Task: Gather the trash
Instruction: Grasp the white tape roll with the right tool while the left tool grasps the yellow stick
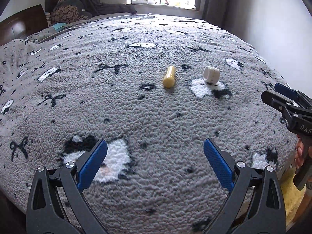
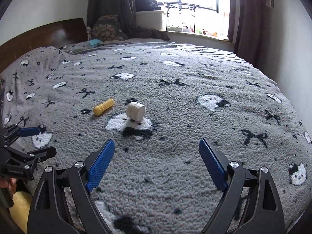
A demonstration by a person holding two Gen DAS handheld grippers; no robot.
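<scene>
A small yellow tube-shaped bottle (image 1: 169, 76) lies on its side on the grey fleece blanket (image 1: 136, 107). A white roll (image 1: 211, 74) lies tilted just to its right. Both also show in the right wrist view, the yellow bottle (image 2: 103, 106) left of the white roll (image 2: 136, 111). My left gripper (image 1: 155, 152) is open and empty, well short of both. My right gripper (image 2: 157, 152) is open and empty, short of the white roll. Each gripper shows at the edge of the other's view, the right gripper (image 1: 280, 94) and the left gripper (image 2: 43, 141).
The blanket covers a bed with a dark wooden headboard (image 2: 48, 33) at the far left. Pillows and folded clothes (image 2: 109, 29) lie at the bed's head. A window (image 2: 185, 3) with curtains is at the back. A white wall (image 2: 288, 48) runs along the right.
</scene>
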